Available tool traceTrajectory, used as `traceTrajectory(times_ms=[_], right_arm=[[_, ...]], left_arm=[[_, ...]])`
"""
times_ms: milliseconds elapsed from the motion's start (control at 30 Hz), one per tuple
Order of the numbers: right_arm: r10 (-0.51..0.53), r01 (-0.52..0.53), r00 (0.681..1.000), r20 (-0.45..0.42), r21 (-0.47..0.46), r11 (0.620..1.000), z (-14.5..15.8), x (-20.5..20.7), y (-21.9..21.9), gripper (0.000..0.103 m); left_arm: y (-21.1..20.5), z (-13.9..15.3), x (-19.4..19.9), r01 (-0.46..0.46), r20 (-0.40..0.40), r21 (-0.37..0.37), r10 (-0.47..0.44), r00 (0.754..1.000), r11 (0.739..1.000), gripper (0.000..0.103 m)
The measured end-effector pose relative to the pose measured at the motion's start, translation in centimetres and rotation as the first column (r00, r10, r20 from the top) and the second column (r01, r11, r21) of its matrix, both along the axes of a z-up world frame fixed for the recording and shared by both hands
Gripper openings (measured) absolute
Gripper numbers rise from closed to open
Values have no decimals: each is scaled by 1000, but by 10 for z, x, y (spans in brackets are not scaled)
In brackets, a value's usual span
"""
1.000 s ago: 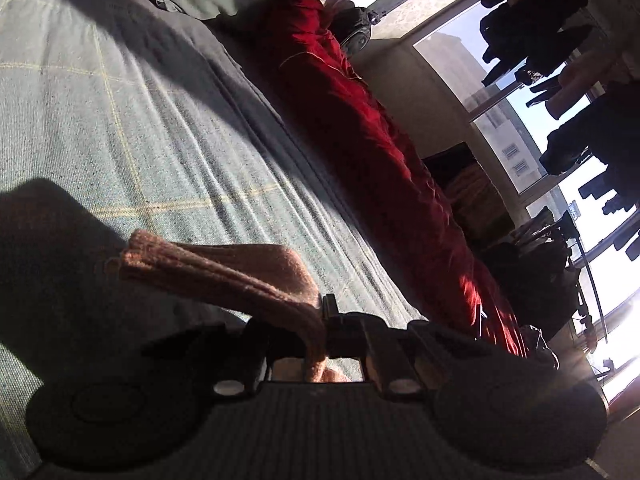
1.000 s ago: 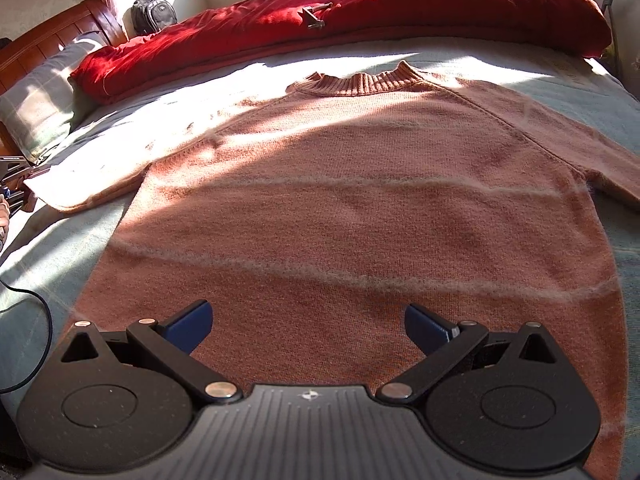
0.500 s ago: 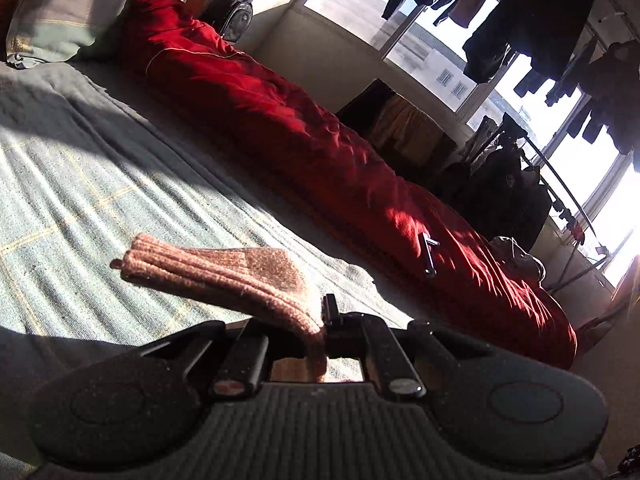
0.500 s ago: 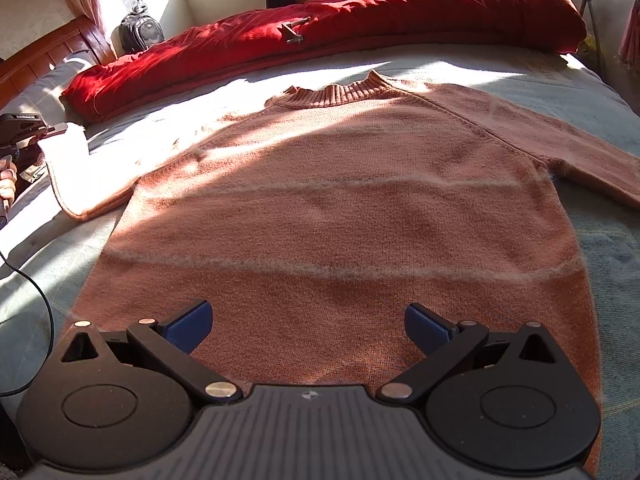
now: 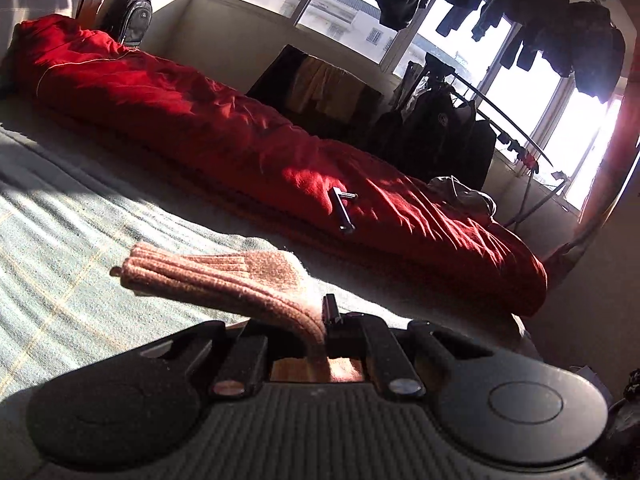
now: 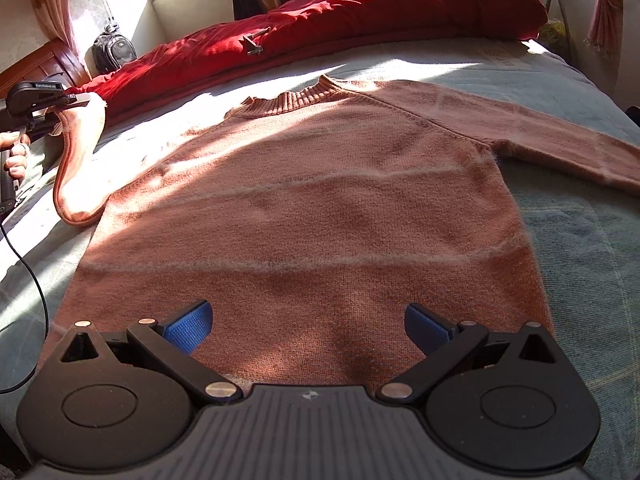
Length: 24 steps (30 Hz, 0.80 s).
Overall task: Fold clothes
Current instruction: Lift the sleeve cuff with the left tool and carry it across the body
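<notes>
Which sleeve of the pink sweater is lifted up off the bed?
The sleeve on the picture's left side, pinched in the left gripper. The other sleeve lies flat on the bed.

The bed (image 6: 580, 240) lies bare on both sides of the sweater (image 6: 312, 208), giving open room there. Beyond the sweater's collar, the red duvet (image 6: 360, 20) runs the whole far edge as a raised ridge, with a small metal piece (image 6: 254, 42) on it. A black cable (image 6: 32, 272) trails across the bed just beside the sweater's lifted sleeve (image 6: 80, 152).
</notes>
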State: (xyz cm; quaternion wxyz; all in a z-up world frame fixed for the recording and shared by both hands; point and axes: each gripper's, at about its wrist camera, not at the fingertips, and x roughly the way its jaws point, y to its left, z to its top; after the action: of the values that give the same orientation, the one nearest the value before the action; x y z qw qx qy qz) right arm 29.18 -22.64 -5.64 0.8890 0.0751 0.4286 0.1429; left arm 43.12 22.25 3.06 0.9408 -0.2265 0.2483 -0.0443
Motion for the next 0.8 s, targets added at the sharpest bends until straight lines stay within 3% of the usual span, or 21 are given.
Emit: traceTrajectory(times_ms=[800], right_arm=[[9,-9,1000,13,38,999,-2,3,-3,103]], left_arm=[[-112,11,25,231,14,8,-231,973,973,5]])
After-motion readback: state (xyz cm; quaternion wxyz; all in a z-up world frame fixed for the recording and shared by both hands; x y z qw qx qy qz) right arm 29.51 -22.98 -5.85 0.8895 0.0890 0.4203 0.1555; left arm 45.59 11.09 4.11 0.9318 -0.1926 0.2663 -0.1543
